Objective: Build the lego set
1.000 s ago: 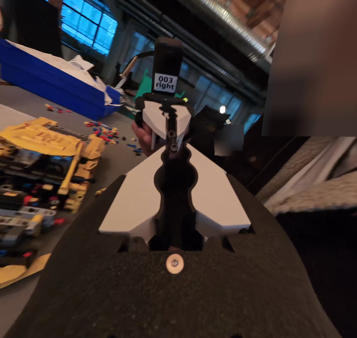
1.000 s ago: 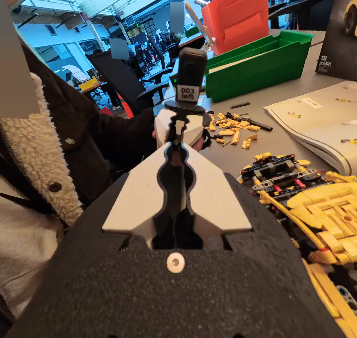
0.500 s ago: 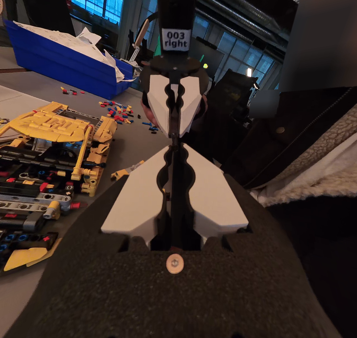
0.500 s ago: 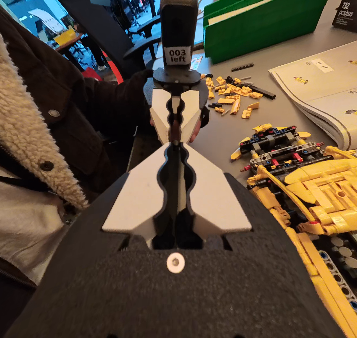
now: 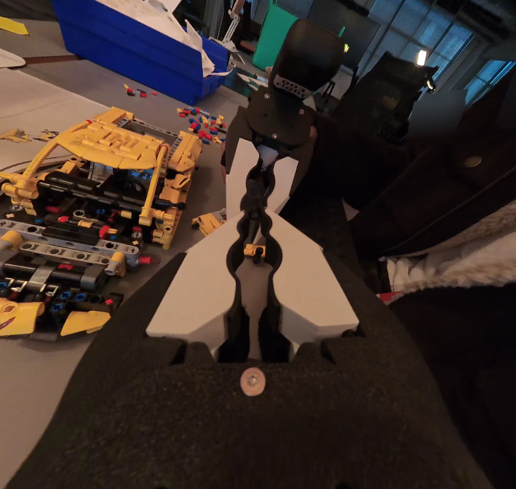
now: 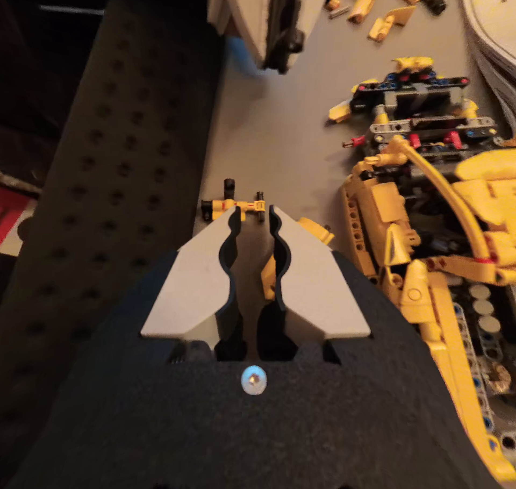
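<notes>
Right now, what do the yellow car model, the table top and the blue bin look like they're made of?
Yellow car model: looks like moulded hard plastic, slightly glossy, with studs and pin holes showing.
Table top: smooth matte grey, probably laminate; it shows no grain or texture, so that is a guess.
Blue bin: likely rigid plastic, with even colour and a soft sheen.

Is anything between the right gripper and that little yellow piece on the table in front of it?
Nothing visible. The right gripper is open, and the small yellow piece lies on bare table just past its fingertips. The yellow car sits off to the side.
</notes>
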{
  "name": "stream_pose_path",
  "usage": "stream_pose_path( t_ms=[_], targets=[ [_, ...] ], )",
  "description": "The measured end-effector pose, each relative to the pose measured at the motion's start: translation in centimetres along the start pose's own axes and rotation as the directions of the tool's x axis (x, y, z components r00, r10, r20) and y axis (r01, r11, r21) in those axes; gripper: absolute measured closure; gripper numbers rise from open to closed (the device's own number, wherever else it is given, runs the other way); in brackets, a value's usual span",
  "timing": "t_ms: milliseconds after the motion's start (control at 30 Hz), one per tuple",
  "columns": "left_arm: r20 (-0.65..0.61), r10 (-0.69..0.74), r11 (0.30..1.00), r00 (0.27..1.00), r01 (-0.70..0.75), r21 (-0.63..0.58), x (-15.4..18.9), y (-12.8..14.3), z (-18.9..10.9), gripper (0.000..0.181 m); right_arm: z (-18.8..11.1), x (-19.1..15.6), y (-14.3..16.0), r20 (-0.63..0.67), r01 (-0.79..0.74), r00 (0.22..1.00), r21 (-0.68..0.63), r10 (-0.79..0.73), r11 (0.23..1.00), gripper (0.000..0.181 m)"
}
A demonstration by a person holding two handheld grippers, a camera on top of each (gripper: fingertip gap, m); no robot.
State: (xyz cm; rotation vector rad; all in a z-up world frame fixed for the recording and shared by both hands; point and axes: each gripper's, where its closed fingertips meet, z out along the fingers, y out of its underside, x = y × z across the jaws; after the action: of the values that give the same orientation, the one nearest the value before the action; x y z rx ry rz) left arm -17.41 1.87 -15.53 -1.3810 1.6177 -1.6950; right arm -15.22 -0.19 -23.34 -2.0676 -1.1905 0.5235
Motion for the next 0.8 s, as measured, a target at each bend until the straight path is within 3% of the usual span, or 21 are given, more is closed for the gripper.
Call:
stream_pose_path(
  t_ms=[200, 367, 667, 800],
  targets=[
    [0.006, -0.028, 1.000, 1.000, 0.028, 0.009, -0.4, -0.1, -0.1, 0.175, 0.1, 0.3, 0.7, -0.023, 0.202, 0.979, -0.074, -0.204, 0.977, 0.163],
    [0.015, -0.034, 0.999, 0.999, 0.034, -0.001, -0.6, 0.1, -0.1, 0.175, 0.4, 0.4, 1.1, 0.032, 0.164, 0.986, -0.076, -0.162, 0.984, 0.164],
    [0.035, -0.057, 0.998, 0.998, 0.057, -0.006, -1.2, 0.2, -0.2, 0.175, -0.7, -0.2, -1.6, 0.108, 0.035, 0.993, 0.065, -0.042, 0.997, 0.167],
    [0.047, -0.062, 0.998, 0.997, 0.062, 0.000, -1.4, 0.2, -0.3, 0.175, 0.1, 0.0, -0.5, 0.117, 0.110, 0.988, -0.046, -0.105, 0.993, 0.166]
  ],
)
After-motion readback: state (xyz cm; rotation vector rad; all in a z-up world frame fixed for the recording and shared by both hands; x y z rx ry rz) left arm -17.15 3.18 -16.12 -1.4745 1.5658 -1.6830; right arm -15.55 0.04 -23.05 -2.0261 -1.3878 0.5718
